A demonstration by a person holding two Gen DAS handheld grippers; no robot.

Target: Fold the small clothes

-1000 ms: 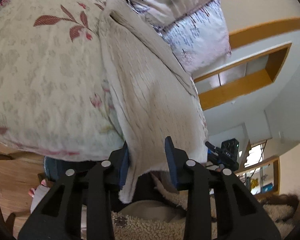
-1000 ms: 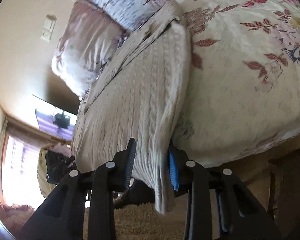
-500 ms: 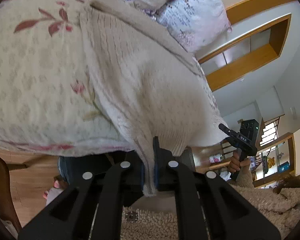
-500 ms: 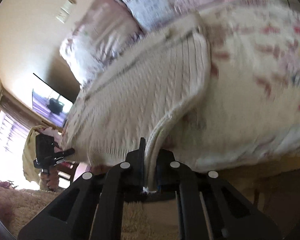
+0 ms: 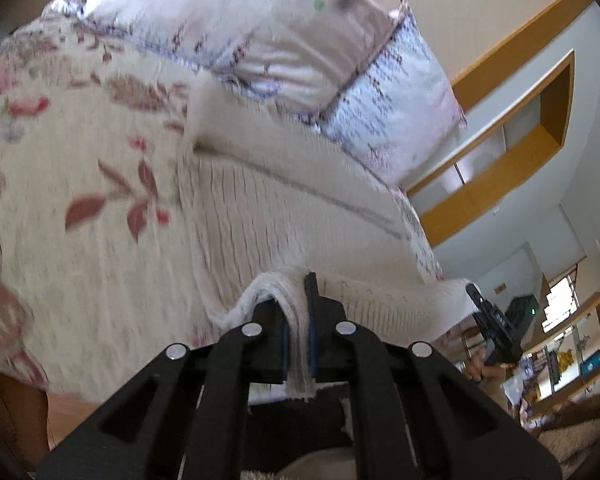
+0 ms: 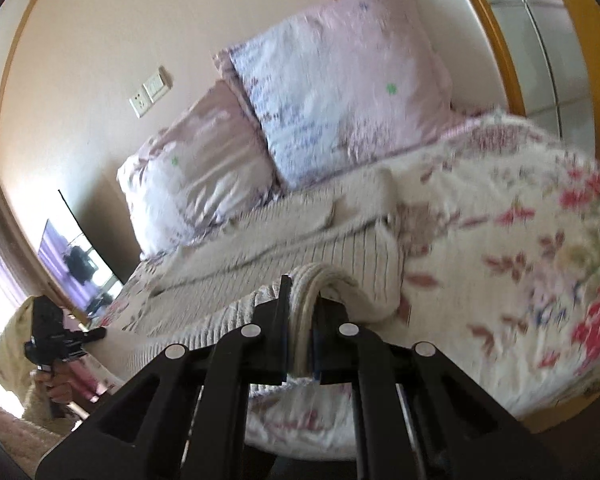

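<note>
A cream cable-knit sweater (image 5: 268, 208) lies on the floral bedspread (image 5: 60, 184), stretching toward the pillows. My left gripper (image 5: 298, 320) is shut on the sweater's near hem at its left corner and lifts it off the bed. My right gripper (image 6: 302, 320) is shut on the hem's other corner of the same sweater (image 6: 308, 240), also raised. The hem hangs taut between the two grippers. The right gripper shows far right in the left wrist view (image 5: 496, 328), and the left gripper shows far left in the right wrist view (image 6: 56, 336).
Two pinkish patterned pillows (image 6: 340, 80) stand against the wall at the head of the bed. The bed's near edge (image 5: 40, 376) drops to a wooden floor. A wood-trimmed wall niche (image 5: 520, 148) is at the right. A TV (image 6: 76, 256) hangs on the wall.
Both grippers closed on the sweater's hem, then lifted it and carried it forward over the bed toward the pillows.
</note>
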